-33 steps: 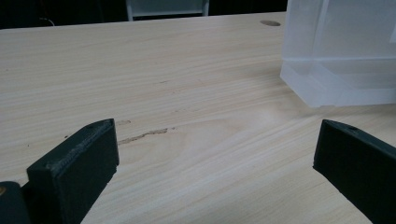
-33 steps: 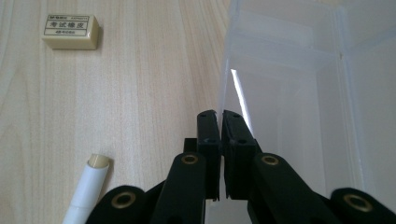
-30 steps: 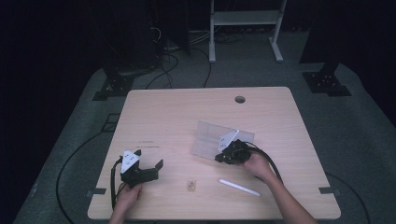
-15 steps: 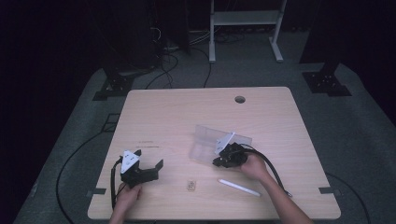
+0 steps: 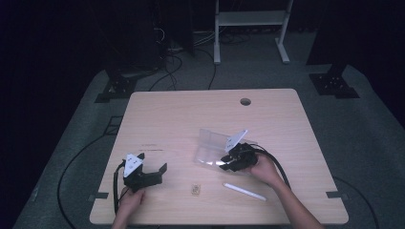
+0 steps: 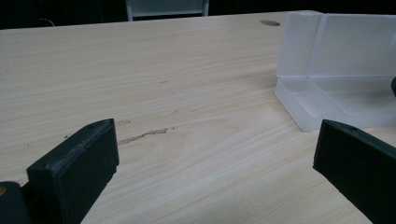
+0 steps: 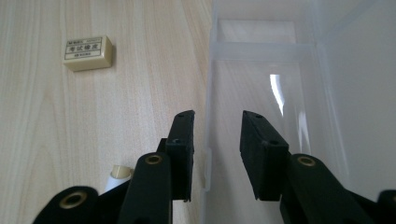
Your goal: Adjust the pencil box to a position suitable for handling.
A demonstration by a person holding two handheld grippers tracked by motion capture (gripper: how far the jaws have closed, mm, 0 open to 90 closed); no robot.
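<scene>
The clear plastic box (image 5: 213,148) lies open near the table's (image 5: 181,114) middle in the high view, the right gripper (image 5: 228,162) at its near wall. In the left gripper view, that gripper's jaws stand wide apart over bare wood. In the right gripper view, the jaws, just opening, straddle the box wall without pressing it; an eraser (image 7: 88,52) lies beside.
</scene>
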